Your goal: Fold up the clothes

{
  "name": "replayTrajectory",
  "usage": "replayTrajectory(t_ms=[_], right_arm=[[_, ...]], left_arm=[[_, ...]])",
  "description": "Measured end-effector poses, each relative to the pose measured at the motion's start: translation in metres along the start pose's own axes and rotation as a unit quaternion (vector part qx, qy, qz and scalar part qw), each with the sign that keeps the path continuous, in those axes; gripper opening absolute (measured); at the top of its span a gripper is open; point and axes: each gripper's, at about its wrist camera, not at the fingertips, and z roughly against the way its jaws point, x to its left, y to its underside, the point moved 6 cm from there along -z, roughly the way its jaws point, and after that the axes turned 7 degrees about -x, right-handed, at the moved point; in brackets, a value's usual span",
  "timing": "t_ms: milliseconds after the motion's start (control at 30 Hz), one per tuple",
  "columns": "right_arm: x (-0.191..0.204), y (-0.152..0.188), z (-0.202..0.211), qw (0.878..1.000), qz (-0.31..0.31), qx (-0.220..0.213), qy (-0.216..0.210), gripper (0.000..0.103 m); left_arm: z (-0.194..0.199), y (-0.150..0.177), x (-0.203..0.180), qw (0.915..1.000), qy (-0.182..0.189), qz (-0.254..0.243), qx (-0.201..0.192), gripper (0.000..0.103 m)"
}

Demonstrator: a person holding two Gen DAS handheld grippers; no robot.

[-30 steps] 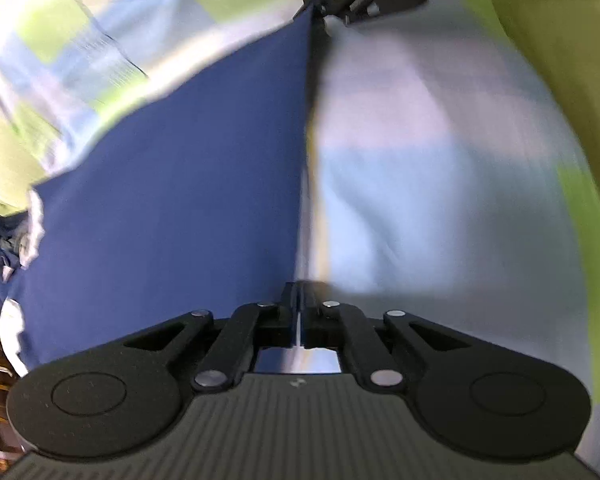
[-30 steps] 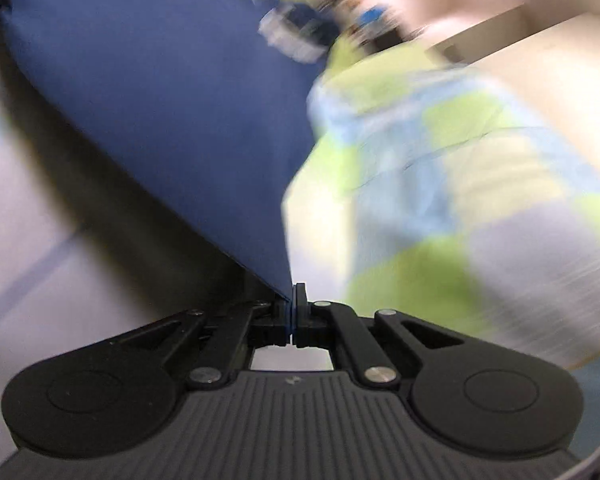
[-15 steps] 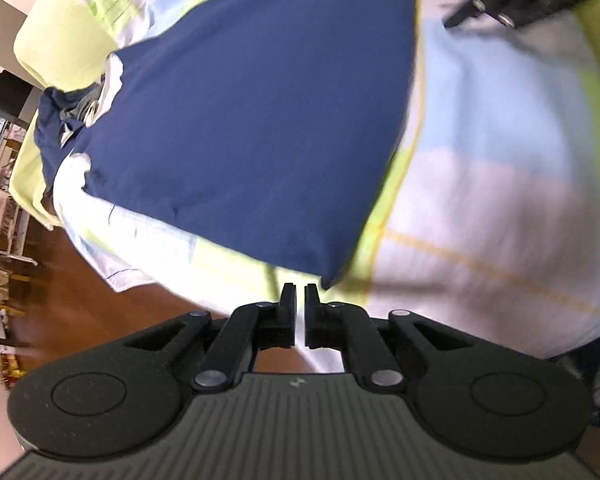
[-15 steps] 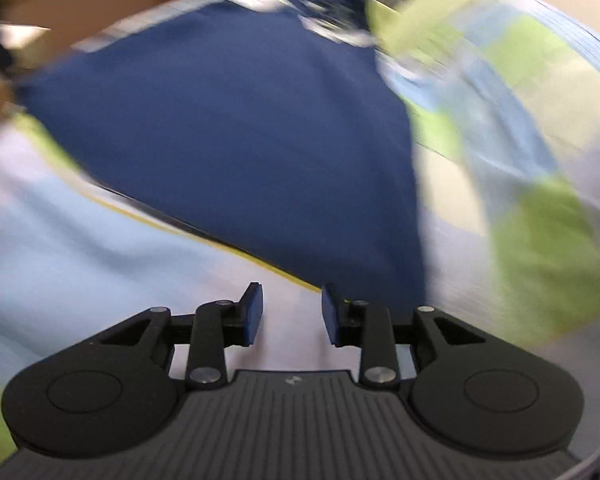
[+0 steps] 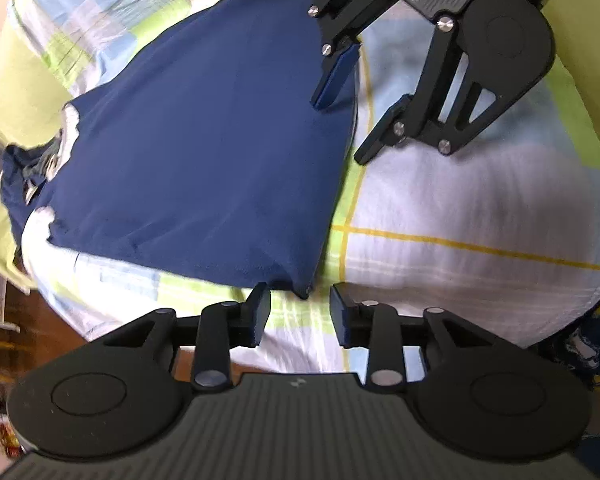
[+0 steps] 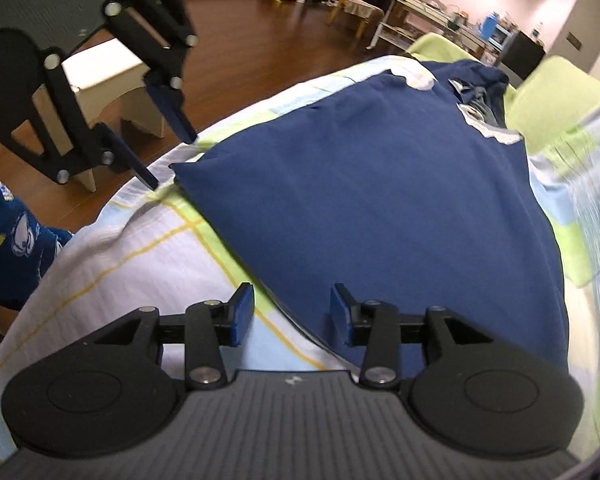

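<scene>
Two grippers over a bed, both with jaws apart and nothing held. Left gripper (image 5: 299, 312): jaws have just been opening; a corner of the navy garment (image 5: 204, 160) lies on the bedding just ahead of the gap, not pinched by either pad. Right gripper (image 6: 292, 314): jaws also just been opening, wider gap; the garment's near edge runs under and between the fingers, pads clear of it. Each gripper shows in the other's camera: the right gripper at the top of the left wrist view, above the garment's far corner, and the left gripper (image 6: 168, 158) at upper left of the right wrist view, fingertips close to the garment's corner. Garment lies spread flat on the checked bedsheet (image 5: 460, 208), pale blue, white and lime with yellow lines; its collar end with white trim (image 6: 488, 128) is bunched toward the far side. Patterned dark-blue cloth (image 6: 8, 248) at the bed's edge; whether clothing on the person, cannot tell. Wooden floor (image 6: 260, 48) and a small pale stool (image 6: 108, 80) beyond the bed.
</scene>
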Motion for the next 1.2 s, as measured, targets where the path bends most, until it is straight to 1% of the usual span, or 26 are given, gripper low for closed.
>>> replayTrajectory(t_ms=[33,133,167,200,233,267,300,333,367,400,433,467,500,567,667,700,767,800,900,967,1000,1067,1100,1133,1167,1200], right_arm=[[0.000,0.001,-0.004,1.000,0.003,0.006,0.003,0.040],[0.001,0.003,-0.009,1.000,0.019,0.015,0.016,0.048],[-0.002,0.003,-0.008,1.000,0.019,0.015,0.018,0.048],[-0.005,0.002,-0.006,0.999,0.014,0.016,0.024,0.048],[-0.009,0.001,-0.005,0.999,0.010,0.017,0.029,0.048],[-0.013,0.001,-0.001,0.999,0.002,0.019,0.035,0.048],[-0.015,0.001,0.003,0.999,0.000,0.019,0.037,0.048],[-0.018,0.001,0.009,0.999,-0.005,0.019,0.041,0.049],[-0.022,0.000,0.014,0.999,-0.009,0.020,0.046,0.049],[-0.022,0.002,0.020,0.999,-0.012,0.022,0.046,0.051],[-0.022,0.003,0.023,0.999,-0.014,0.025,0.042,0.053],[-0.020,0.005,0.023,0.999,-0.017,0.030,0.036,0.053],[-0.019,0.007,0.024,0.999,-0.019,0.034,0.029,0.053],[-0.014,0.012,0.025,0.999,-0.019,0.045,0.018,0.053],[-0.016,0.010,0.031,0.998,-0.038,0.036,0.024,0.053],[-0.022,0.009,0.034,0.998,-0.052,0.029,0.036,0.049],[-0.042,0.007,0.033,0.994,-0.087,0.026,0.062,0.041],[-0.059,0.007,0.031,0.989,-0.116,0.022,0.083,0.038],[-0.099,0.016,0.025,0.973,-0.180,0.025,0.142,0.035],[-0.126,0.028,0.018,0.958,-0.221,0.031,0.179,0.035],[-0.139,0.034,0.015,0.950,-0.241,0.034,0.198,0.036],[-0.153,0.053,0.000,0.938,-0.279,0.067,0.192,0.036],[-0.152,0.057,-0.003,0.937,-0.287,0.075,0.183,0.036],[-0.148,0.063,-0.006,0.936,-0.301,0.084,0.160,0.036],[-0.139,0.064,-0.001,0.939,-0.318,0.068,0.115,0.036],[-0.136,0.064,0.002,0.940,-0.322,0.061,0.095,0.036]], left_arm=[[-0.003,-0.001,0.000,0.9999,0.006,-0.007,-0.004,0.006],[0.001,-0.008,0.009,0.9991,0.026,0.000,-0.034,0.002],[0.008,-0.014,0.020,0.9971,0.042,0.038,-0.050,0.002],[0.016,-0.021,0.033,0.9916,0.061,0.095,-0.063,0.001],[0.025,-0.026,0.051,0.9774,0.087,0.177,-0.076,0.001],[0.036,-0.030,0.075,0.9480,0.115,0.282,-0.091,0.001],[0.044,-0.029,0.092,0.9184,0.131,0.359,-0.102,0.001],[0.049,-0.024,0.103,0.8972,0.134,0.407,-0.106,0.001],[0.051,-0.017,0.103,0.9002,0.119,0.410,-0.087,0.001],[0.043,-0.006,0.088,0.9169,0.110,0.381,-0.043,0.001],[0.032,0.008,0.067,0.9300,0.112,0.350,0.010,0.000],[0.022,0.022,0.047,0.9395,0.113,0.317,0.064,0.000],[0.018,0.030,0.031,0.9461,0.114,0.289,0.091,0.000],[0.016,0.037,0.006,0.9573,0.117,0.241,0.109,0.000],[0.027,0.026,0.012,0.9665,0.087,0.227,0.082,0.003],[0.031,0.018,0.024,0.9679,0.071,0.232,0.063,0.005],[0.034,-0.010,0.054,0.9735,0.028,0.227,0.005,0.016],[0.027,-0.026,0.067,0.9758,0.012,0.217,-0.020,0.028],[-0.004,-0.057,0.078,0.9783,0.004,0.200,-0.052,0.029],[-0.031,-0.067,0.073,0.9812,0.011,0.187,-0.045,0.029],[-0.044,-0.066,0.066,0.9837,0.021,0.177,-0.024,0.029],[-0.056,-0.053,0.047,0.9845,0.047,0.167,0.025,0.030],[-0.055,-0.041,0.034,0.9847,0.056,0.158,0.047,0.029],[-0.051,-0.035,0.028,0.9860,0.055,0.150,0.049,0.029],[-0.044,-0.033,0.025,0.9877,0.056,0.138,0.050,0.029],[-0.037,-0.034,0.024,0.9894,0.056,0.123,0.053,0.029]])
